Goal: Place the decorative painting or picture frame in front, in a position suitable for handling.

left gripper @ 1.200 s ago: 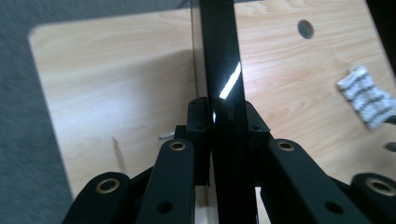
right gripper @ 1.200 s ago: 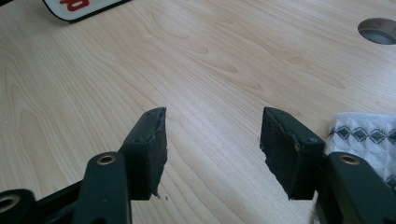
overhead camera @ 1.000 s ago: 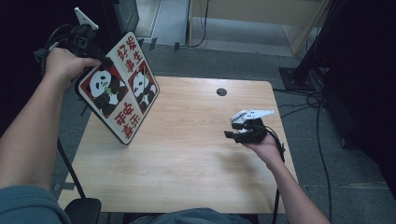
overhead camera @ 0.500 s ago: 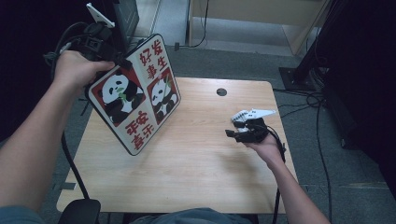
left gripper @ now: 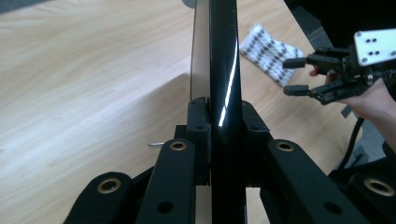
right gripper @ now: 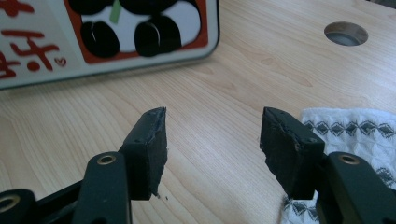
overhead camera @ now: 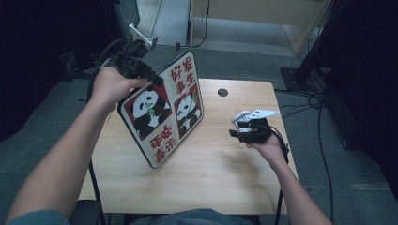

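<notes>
Nearest, on the person's side of the round hole (overhead camera: 222,92) in the table (overhead camera: 211,187): right hand (overhead camera: 268,146) low over the wood, wrist level, pointing the right gripper (overhead camera: 233,133) leftward. Jaws released and just been opening, with nothing between them in the right gripper view (right gripper: 212,140) but bare wood. Just beside that gripper, towards the hole, a small patterned cloth (overhead camera: 241,116) lying flat. Farther on and left of the hole: the panda board (overhead camera: 164,112), tilted up on its long lower edge, printed face turned to the person, low corner close to or on the tabletop, cannot tell which. Probably a stiff, flat panel, thin, light to moderate in weight, and glossy on the rim (left gripper: 224,56), so likely slippery under hard pads and apt to swing when pinched at one point. Best taken at the rim, well in from a corner, pads flat on front and back; judged safer with a second grip on the opposite edge before laying it down. Farthest, left of the hole and level with it: left hand (overhead camera: 110,86) raised, forearm stretched forward from the near left, wrist cocked, left gripper (overhead camera: 155,78) clenched on the board's upper edge, pads (left gripper: 198,121) pressing both faces.
</notes>
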Tool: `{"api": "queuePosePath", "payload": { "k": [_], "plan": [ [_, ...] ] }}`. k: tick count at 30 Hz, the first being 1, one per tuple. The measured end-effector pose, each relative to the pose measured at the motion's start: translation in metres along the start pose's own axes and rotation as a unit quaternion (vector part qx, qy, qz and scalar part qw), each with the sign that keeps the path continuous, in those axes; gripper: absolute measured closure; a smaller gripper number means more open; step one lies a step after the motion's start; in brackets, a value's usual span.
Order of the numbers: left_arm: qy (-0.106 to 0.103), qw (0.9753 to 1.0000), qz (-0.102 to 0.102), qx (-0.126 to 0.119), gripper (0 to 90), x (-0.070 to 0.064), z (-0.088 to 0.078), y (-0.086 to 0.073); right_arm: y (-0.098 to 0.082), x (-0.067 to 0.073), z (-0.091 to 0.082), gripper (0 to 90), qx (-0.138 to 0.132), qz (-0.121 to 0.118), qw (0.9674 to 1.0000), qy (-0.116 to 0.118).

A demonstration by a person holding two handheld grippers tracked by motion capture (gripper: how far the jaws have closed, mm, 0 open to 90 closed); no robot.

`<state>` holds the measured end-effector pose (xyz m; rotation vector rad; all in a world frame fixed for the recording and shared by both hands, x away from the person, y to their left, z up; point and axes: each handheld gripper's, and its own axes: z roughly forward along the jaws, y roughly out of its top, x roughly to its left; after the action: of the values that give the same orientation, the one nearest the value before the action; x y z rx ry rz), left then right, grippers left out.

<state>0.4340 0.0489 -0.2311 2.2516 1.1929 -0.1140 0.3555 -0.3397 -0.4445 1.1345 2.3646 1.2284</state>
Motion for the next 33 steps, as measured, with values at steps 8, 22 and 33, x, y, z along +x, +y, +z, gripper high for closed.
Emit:
{"api": "queuePosePath", "payload": {
  "k": [8, 22, 33],
  "plan": [
    [-0.015, 0.9998, 0.007, -0.007, 79.4, -0.016, 0.012, -0.002, 0.0, 0.001, 0.002, 42.2, 0.002, -0.004, 1.0, 0.001],
    [-0.02, 0.9997, 0.009, -0.012, 78.8, -0.015, 0.018, -0.005, 0.0, 0.0, 0.002, 42.2, 0.002, -0.005, 1.0, -0.001],
    [-0.031, 0.9994, -0.011, -0.012, 75.8, -0.011, 0.019, -0.006, 0.0, 0.0, 0.004, 42.1, 0.004, -0.003, 1.0, 0.001]
  ]
}}
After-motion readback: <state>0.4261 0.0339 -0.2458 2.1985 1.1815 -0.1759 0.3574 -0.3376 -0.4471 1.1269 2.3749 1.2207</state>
